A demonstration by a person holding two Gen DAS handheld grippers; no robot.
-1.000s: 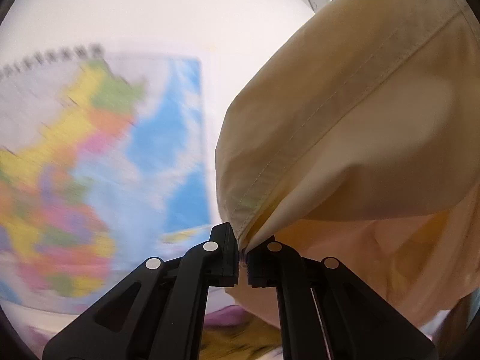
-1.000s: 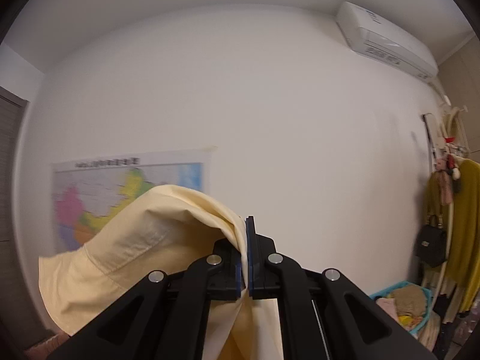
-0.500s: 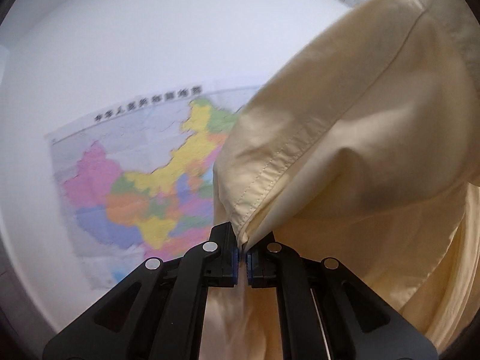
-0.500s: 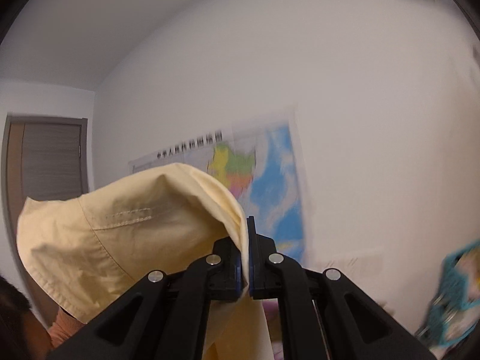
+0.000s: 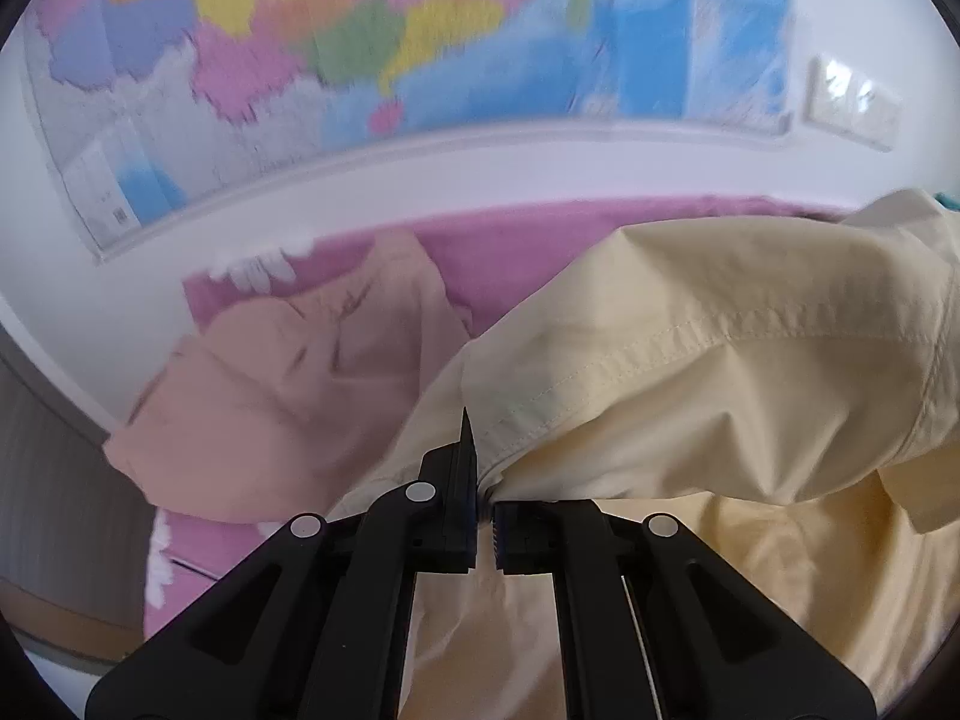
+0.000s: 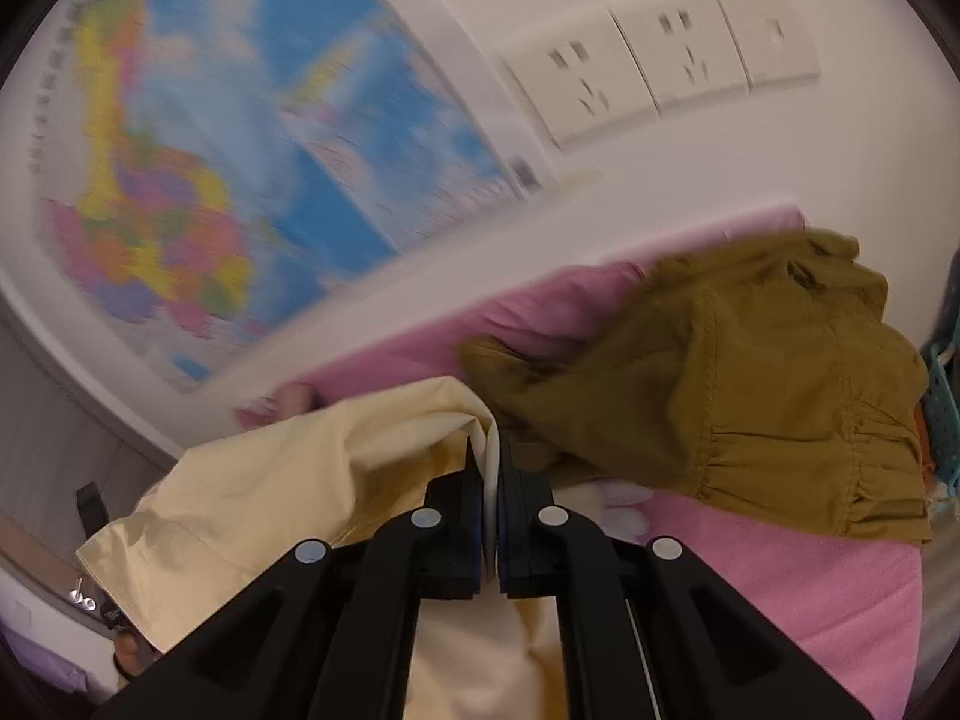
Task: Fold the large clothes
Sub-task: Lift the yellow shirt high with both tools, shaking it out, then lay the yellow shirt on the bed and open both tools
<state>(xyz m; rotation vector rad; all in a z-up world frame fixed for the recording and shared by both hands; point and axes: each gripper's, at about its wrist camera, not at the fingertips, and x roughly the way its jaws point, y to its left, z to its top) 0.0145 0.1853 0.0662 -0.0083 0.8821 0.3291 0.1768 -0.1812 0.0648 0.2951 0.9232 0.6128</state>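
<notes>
While the left gripper (image 5: 485,501) pinches a seamed edge of the pale yellow garment (image 5: 690,396), the right gripper (image 6: 491,501) clamps another fold of it (image 6: 288,480) — the cloth hangs above the pink bedcover (image 6: 810,588), near an olive garment (image 6: 750,384) and a peach one (image 5: 288,384).

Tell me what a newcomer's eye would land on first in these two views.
The pale yellow garment fills the foreground, pinched in both the left tongs and the right tongs. Behind it a bright, blurred wall map covers the white wall. On the pink bedspread lie an olive jacket at right and a peach garment at left.
</notes>
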